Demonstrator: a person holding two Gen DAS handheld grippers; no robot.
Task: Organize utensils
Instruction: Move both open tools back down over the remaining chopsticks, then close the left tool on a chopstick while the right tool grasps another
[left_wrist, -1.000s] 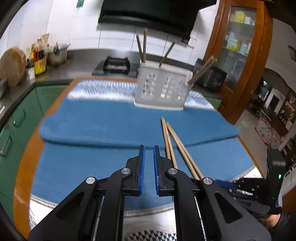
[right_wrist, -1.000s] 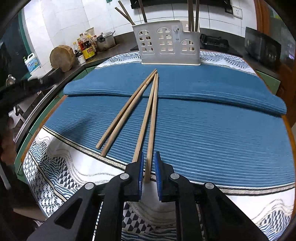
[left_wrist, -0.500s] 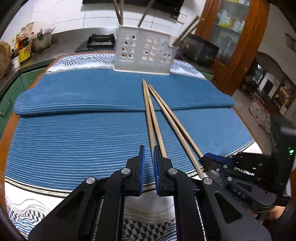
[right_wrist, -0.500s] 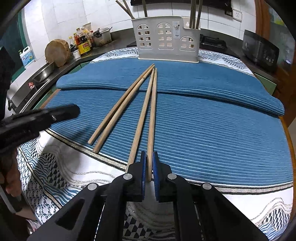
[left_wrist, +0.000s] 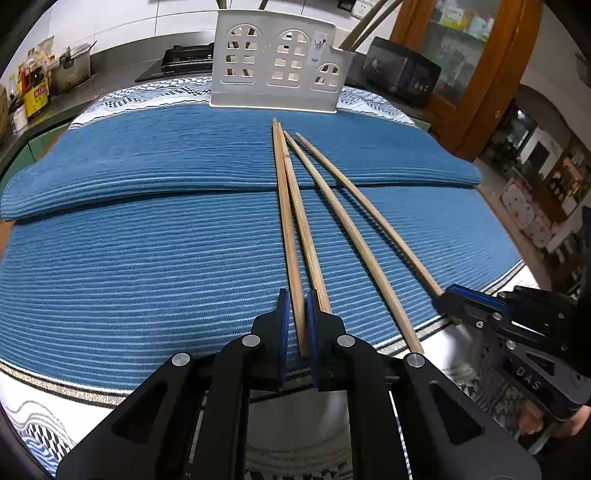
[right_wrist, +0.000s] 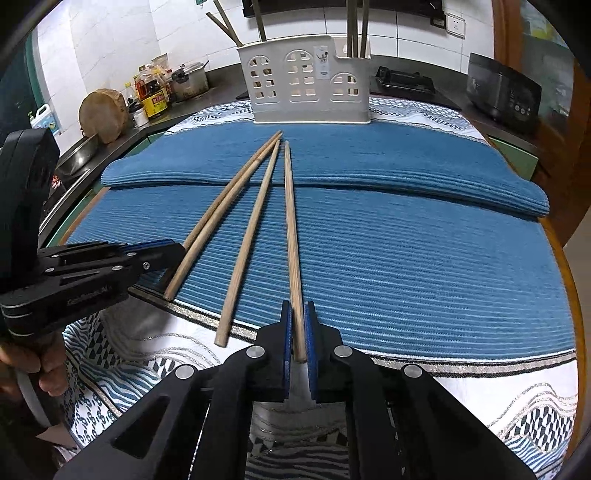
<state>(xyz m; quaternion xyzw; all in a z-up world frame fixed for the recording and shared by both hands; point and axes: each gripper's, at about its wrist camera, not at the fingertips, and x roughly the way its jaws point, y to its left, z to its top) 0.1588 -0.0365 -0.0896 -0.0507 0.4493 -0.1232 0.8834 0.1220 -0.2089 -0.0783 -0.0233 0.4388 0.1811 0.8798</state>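
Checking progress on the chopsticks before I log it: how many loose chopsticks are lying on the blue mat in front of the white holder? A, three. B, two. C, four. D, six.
C: four wooden chopsticks lie fanned on the blue mat before the white holder, the right gripper shut on the rightmost one.

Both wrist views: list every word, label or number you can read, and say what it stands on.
"DAS": raised letters on the right gripper body, left wrist view.
White lettering on the left gripper body: too blurred to read.
Sticker on the white utensil holder: too small to read.
Labels on the yellow tin and bottles on the counter: too small to read.
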